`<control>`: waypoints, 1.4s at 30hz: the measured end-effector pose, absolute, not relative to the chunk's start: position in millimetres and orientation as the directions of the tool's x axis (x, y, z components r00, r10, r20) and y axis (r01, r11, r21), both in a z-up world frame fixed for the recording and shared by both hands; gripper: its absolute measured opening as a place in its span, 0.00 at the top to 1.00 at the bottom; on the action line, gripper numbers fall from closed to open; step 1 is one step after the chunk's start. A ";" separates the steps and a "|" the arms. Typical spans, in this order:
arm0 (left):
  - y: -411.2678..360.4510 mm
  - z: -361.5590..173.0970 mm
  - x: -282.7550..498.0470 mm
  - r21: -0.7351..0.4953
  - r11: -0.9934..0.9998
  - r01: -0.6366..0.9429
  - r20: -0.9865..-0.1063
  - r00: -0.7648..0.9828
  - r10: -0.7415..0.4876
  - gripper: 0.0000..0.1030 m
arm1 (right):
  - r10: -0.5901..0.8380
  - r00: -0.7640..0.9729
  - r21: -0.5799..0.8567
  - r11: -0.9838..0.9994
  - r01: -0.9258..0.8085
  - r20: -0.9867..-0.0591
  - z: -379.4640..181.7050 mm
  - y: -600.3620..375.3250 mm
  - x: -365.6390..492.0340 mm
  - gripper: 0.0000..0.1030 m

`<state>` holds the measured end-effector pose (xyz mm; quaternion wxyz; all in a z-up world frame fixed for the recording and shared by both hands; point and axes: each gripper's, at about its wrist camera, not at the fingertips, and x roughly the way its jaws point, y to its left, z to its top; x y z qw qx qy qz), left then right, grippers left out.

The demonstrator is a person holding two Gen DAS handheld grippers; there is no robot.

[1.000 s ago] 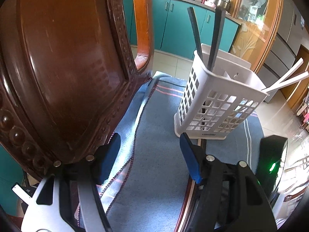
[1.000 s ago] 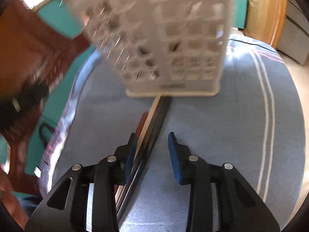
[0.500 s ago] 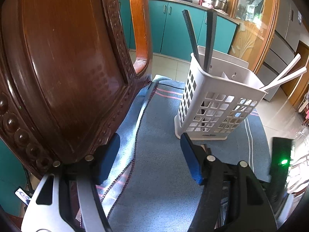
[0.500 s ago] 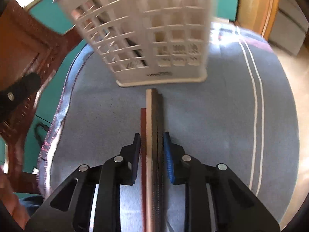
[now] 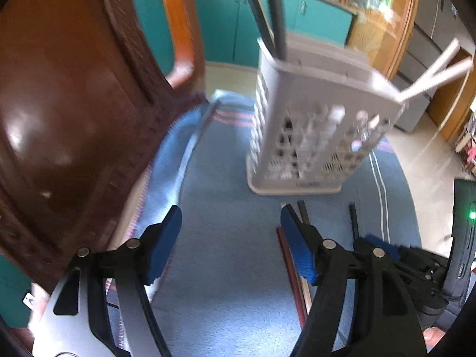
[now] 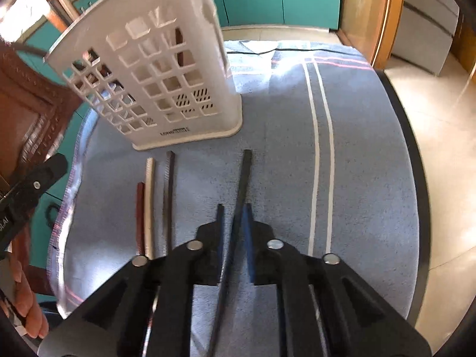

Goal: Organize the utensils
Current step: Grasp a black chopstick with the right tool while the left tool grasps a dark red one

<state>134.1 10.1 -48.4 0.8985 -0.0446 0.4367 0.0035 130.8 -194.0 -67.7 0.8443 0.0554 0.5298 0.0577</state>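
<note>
Right tongs [image 6: 233,232]: closed on a black chopstick [image 6: 244,175].
Left tongs [image 5: 230,238]: open, empty.
Other chopsticks [image 6: 150,196]: on bench cloth [image 6: 372,148], at 6 o'clock of white basket [image 6: 154,68].

- Daylight was bright; glare washed the blue cloth [image 6: 300,56] behind the white basket [image 6: 154,89].
- Motion blur smeared the basket [image 5: 312,136] in the left view.
- Fisheye edges curved and darkened.

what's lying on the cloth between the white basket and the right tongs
In the right wrist view, only bare blue cloth and the front end of the black chopstick that the right tongs pinch, pointing toward the white basket. Three more sticks lie left.
</note>
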 end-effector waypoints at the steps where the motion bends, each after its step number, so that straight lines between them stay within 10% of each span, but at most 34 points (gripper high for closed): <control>1: 5.3 -55.1 135.6 -0.083 0.996 -0.023 -0.802 0.595 -0.053 0.33 | 0.140 0.423 0.141 0.990 -0.028 -0.895 -71.3 -195.0 131.7 0.84; 8: -22.6 -94.9 137.4 -0.032 0.997 0.068 -0.874 0.481 -0.061 0.52 | 0.159 0.408 0.181 0.983 0.015 -0.899 -70.2 -202.5 135.6 0.81; 18: -39.7 -106.7 134.7 -0.012 0.994 0.108 -0.865 0.498 -0.064 0.50 | 0.141 0.408 0.156 0.988 0.004 -0.902 -73.3 -199.7 141.7 0.79; 22: -46.0 -104.4 132.0 -0.021 0.987 0.158 -0.855 0.508 -0.100 0.87 | 0.119 0.421 0.126 0.992 -0.010 -0.899 -73.4 -193.2 142.2 0.78; 39: -35.9 -101.9 135.3 0.035 0.984 0.173 -0.854 0.516 -0.060 0.83 | 0.022 0.478 -0.019 0.997 -0.079 -0.878 -77.6 -160.8 145.6 0.67; 42: -43.8 -106.0 140.4 0.031 0.983 0.181 -0.852 0.519 -0.068 0.93 | 0.043 0.475 -0.003 0.995 -0.096 -0.879 -77.0 -158.8 144.9 0.90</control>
